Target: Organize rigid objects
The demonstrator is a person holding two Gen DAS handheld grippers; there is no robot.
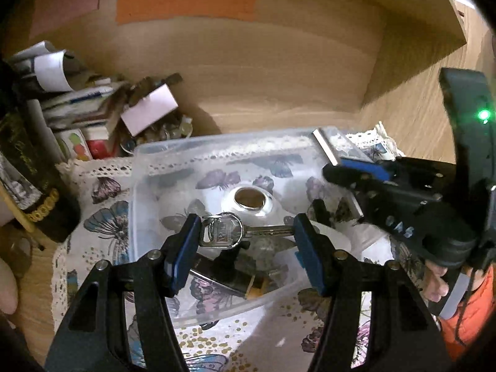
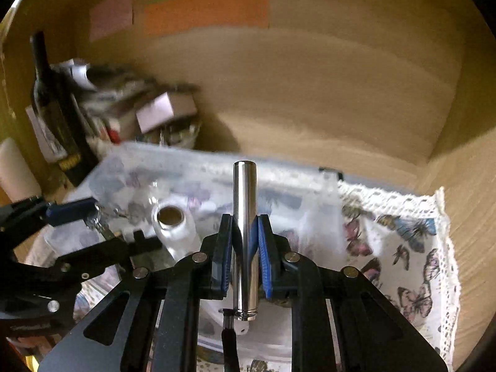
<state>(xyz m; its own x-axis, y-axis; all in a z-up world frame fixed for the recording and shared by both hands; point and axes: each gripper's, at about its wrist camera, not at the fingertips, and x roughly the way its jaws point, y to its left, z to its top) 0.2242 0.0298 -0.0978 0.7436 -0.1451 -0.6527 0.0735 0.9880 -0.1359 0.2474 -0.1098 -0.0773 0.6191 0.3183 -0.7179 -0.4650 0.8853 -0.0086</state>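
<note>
My left gripper (image 1: 245, 232) hangs over a clear plastic bin (image 1: 142, 167). A silver key (image 1: 235, 232) with a ring spans lengthwise between its blue pads, which touch both ends. My right gripper (image 2: 245, 235) is shut on a shiny metal cylinder (image 2: 245, 204), held upright above the bin (image 2: 124, 158). It shows at the right of the left wrist view (image 1: 356, 170), over the bin's far right corner. The bin holds a white bottle (image 1: 251, 201) with an open mouth, also seen in the right wrist view (image 2: 173, 223), and a dark flat object (image 1: 226, 276).
The bin sits on a butterfly-print cloth (image 2: 403, 248) with a lace edge inside a wooden shelf. A dark wine bottle (image 2: 52, 108), boxes and papers (image 1: 102, 114) crowd the back left corner. Coloured paper strips (image 2: 204, 9) are stuck on the back wall.
</note>
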